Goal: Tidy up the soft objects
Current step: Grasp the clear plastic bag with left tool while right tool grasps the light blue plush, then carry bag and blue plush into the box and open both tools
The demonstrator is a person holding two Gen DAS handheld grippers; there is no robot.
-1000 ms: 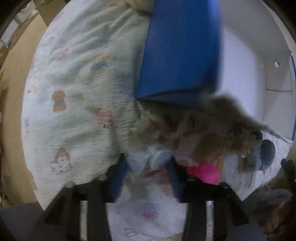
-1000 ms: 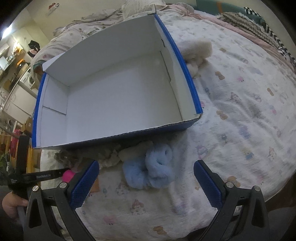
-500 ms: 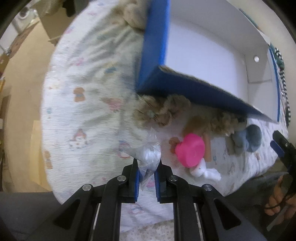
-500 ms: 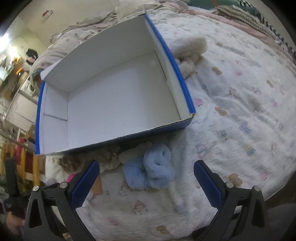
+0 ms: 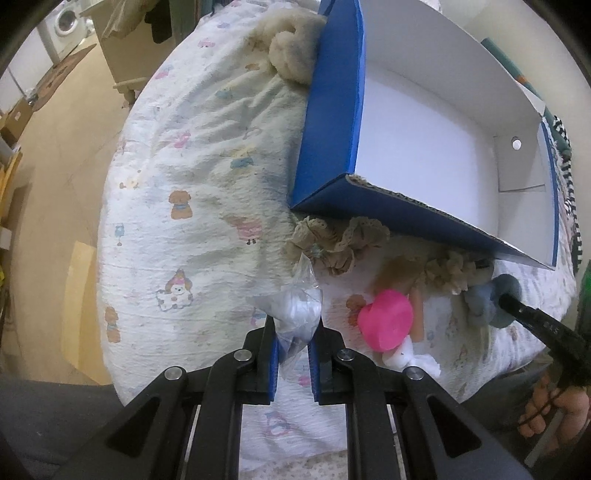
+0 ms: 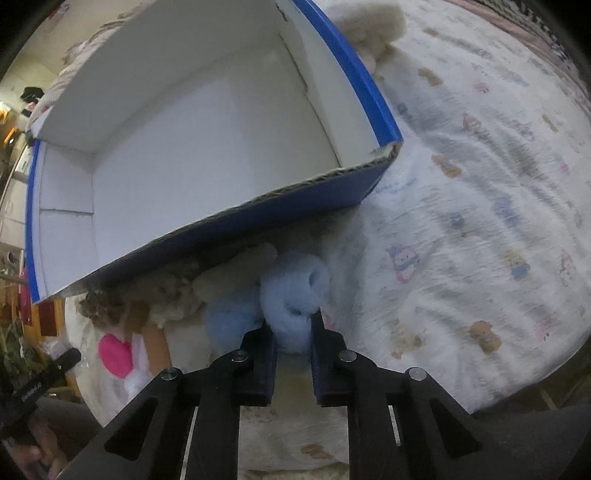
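Observation:
My left gripper [image 5: 292, 338] is shut on a clear plastic bag [image 5: 295, 308] and holds it over the bed, in front of the blue box [image 5: 328, 136]. My right gripper [image 6: 293, 332] is shut on a light blue fluffy scrunchie [image 6: 293, 295] lying against the box's near blue wall [image 6: 236, 225]. The box is white inside and empty. Beige lace scrunchies [image 5: 336, 243], a pink round object [image 5: 386, 317] and a small white item [image 5: 410, 356] lie in front of the box. The blue scrunchie also shows in the left wrist view [image 5: 491, 302].
A cream fluffy toy [image 5: 291, 55] lies behind the box's far corner and shows in the right wrist view [image 6: 369, 29]. The printed white bedspread [image 6: 480, 184] stretches to the right. The bed edge drops to the floor [image 5: 55, 166] at left.
My right gripper moved down to the blue scrunchie and shut on it. My left gripper, shut on the plastic bag, pulled back a little from the box.

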